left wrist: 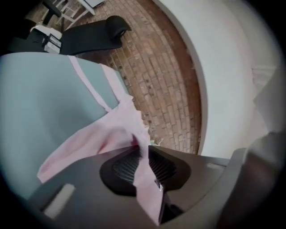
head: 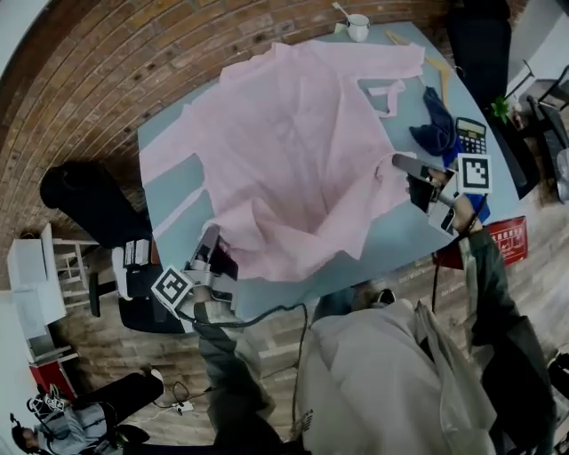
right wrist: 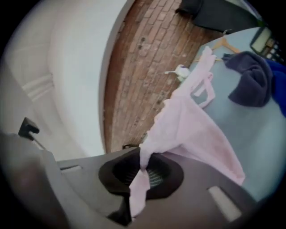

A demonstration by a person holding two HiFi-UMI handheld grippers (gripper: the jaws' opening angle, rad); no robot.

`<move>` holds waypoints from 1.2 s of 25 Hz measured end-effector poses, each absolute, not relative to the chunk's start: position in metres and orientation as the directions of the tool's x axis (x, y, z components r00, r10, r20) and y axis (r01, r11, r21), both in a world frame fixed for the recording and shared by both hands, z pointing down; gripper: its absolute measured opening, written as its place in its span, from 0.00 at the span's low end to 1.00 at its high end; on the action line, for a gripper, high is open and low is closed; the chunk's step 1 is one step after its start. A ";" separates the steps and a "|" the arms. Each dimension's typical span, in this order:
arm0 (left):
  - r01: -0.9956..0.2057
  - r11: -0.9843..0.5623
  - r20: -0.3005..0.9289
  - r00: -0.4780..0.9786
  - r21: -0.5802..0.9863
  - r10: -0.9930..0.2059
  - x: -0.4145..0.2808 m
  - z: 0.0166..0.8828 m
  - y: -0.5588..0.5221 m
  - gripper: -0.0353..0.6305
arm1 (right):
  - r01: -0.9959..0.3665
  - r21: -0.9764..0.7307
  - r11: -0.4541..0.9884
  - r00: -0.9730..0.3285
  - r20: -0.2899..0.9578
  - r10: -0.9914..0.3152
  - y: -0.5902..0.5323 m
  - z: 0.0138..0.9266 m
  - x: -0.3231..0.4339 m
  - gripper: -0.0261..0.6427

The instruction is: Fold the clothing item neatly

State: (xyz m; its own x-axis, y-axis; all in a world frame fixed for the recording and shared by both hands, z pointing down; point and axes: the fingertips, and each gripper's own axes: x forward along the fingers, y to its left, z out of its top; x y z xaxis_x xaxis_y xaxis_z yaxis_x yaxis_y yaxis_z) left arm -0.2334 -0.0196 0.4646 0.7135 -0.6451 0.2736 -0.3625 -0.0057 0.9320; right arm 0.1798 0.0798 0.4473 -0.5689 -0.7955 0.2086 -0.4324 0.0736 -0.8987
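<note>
A pale pink garment (head: 293,151) lies spread and rumpled over the grey-blue table (head: 402,233), with its near edge lifted into folds. At the table's near left corner my left gripper (head: 212,242) holds that edge. In the left gripper view a strip of the pink cloth (left wrist: 98,138) runs between the pads, with the left gripper (left wrist: 142,154) shut on it. My right gripper (head: 402,164) is over the table's right side. It grips another corner, and the right gripper view shows the pink cloth (right wrist: 192,125) pinched in the right gripper (right wrist: 144,167), stretching away toward the far edge.
A dark blue cloth (head: 437,129) and a calculator (head: 470,136) lie on the table's right part. A wooden hanger (head: 436,67) and a white cup (head: 357,27) sit at the far edge. A black chair (head: 89,200) stands left of the table, on a brick floor.
</note>
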 end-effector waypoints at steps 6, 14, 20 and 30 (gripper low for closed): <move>-0.471 0.090 0.451 0.745 0.877 -0.492 -0.255 0.539 0.022 0.40 | -0.516 -0.843 -0.154 -0.465 0.427 -0.776 0.121 0.527 0.184 0.07; -0.551 0.025 0.512 0.758 0.834 -0.404 -0.222 0.573 -0.005 0.39 | -0.466 -0.881 -0.080 -0.583 0.374 -0.721 0.115 0.543 0.149 0.07; -0.580 0.064 0.476 0.595 0.812 -0.648 -0.266 0.559 -0.083 0.24 | -0.314 -0.949 0.027 -0.427 0.116 -0.897 0.045 0.499 0.242 0.07; -0.616 -0.133 0.448 0.687 0.776 -0.572 -0.235 0.524 -0.013 0.19 | -0.506 -0.844 -0.178 -0.580 0.486 -0.654 0.130 0.557 0.231 0.09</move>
